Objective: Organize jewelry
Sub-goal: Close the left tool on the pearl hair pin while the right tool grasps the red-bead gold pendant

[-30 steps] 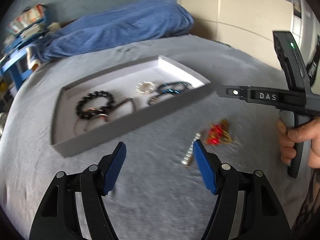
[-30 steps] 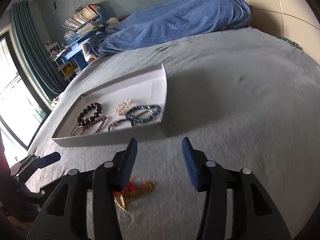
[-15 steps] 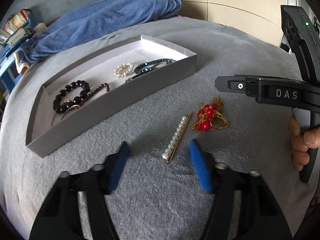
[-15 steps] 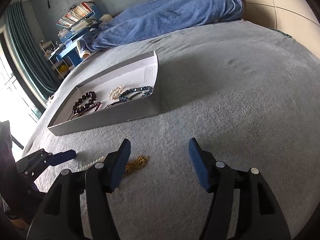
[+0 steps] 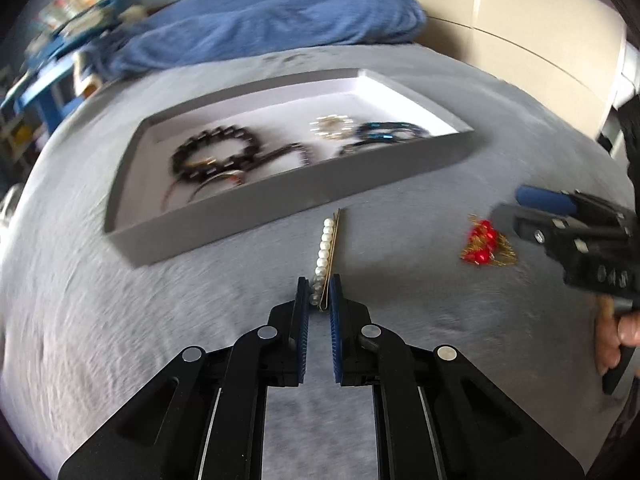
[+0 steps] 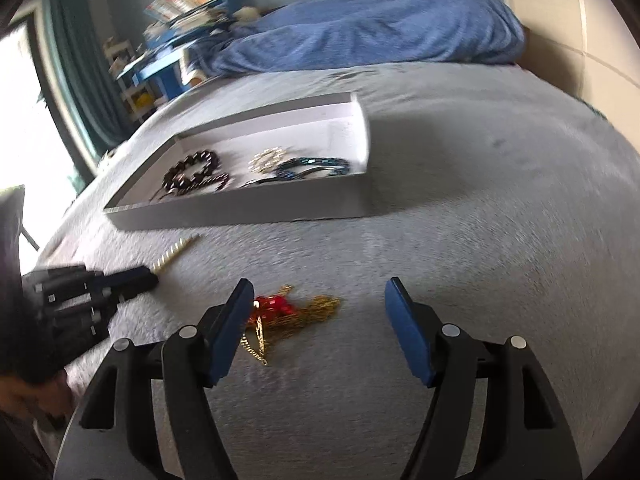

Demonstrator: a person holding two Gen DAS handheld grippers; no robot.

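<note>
A pearl hair pin (image 5: 326, 246) lies on the grey bed cover in front of the grey tray (image 5: 280, 196). My left gripper (image 5: 319, 292) is shut on the pin's near end; it also shows in the right wrist view (image 6: 148, 278), with the pin (image 6: 172, 256) sticking out. A red-bead gold chain (image 5: 486, 244) lies to the right. My right gripper (image 6: 320, 312) is open just above that chain (image 6: 292, 312), which sits by its left finger. The tray (image 6: 240, 212) holds dark bead bracelets (image 5: 216, 156), a pearl ring bracelet (image 5: 332, 126) and blue bracelets (image 5: 388, 134).
A blue blanket (image 5: 272, 28) lies bunched at the far end of the bed. A blue shelf with books (image 6: 180, 40) stands at the left, next to a curtain and window. A cream wardrobe (image 5: 520, 32) stands at the right.
My left gripper has moved forward and closed on the near end of the pearl pin. My right gripper has dropped toward the red-bead chain and stays open.
</note>
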